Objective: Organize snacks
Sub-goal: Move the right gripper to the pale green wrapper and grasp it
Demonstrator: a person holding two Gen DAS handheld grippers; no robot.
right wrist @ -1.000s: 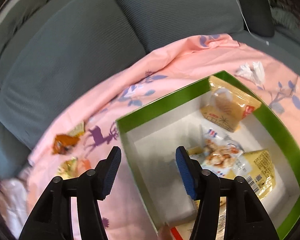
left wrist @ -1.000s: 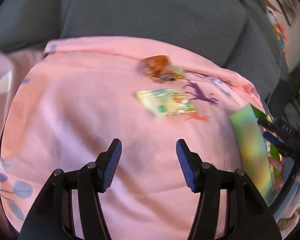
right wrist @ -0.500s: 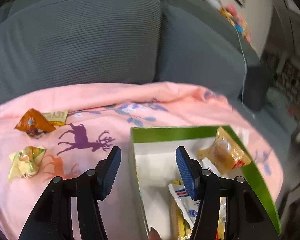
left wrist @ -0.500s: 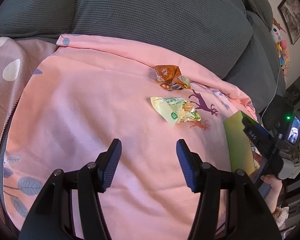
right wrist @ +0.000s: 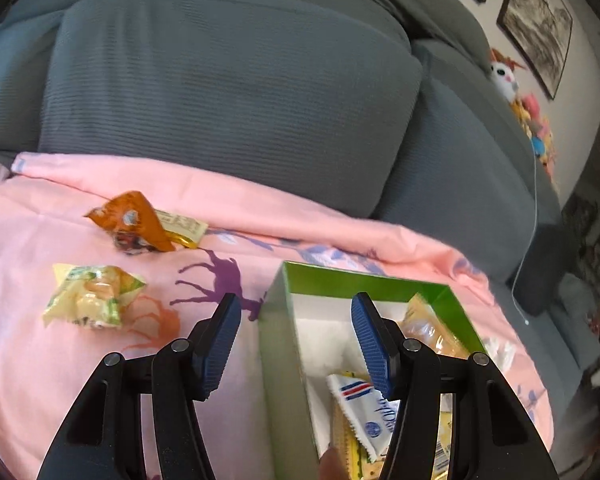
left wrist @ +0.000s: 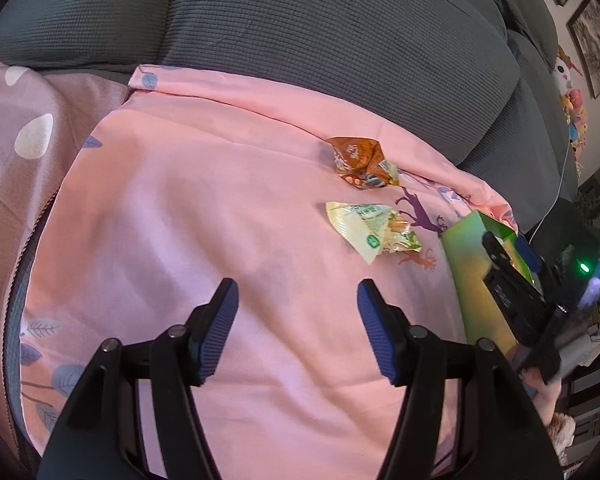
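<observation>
- Pink cloth [left wrist: 204, 208] is covering the seat of a grey sofa [left wrist: 300, 40], and all the snacks are lying on it or in a box.
- Two snacks are waiting outside the box: an orange packet [left wrist: 360, 160] lying farther away, near the back cushions, and a yellow-green packet [left wrist: 374, 230] lying just in front of it, a little nearer. They are close to each other but not touching.
- To the right of them a green box [right wrist: 364, 282] is standing open on the cloth. Inside it several snacks are already lying: a white packet with red and blue stripes [right wrist: 364, 404], a yellow-orange packet [right wrist: 424, 328] against the far right wall, and more yellow wrappers under them, partly hidden.
- The left gripper [left wrist: 298, 320] is hanging above the bare cloth with its jaws wide apart and nothing between them. The two loose packets are lying ahead of it and a little to the right.
- The right gripper [right wrist: 296, 334] is also spread wide and carrying nothing; it is hovering over the near left wall of the box.
- In my judgement the task is well advanced but not finished: most snacks seem to be sitting in the box, and the two packets on the cloth are remaining to be picked up and put inside.
</observation>
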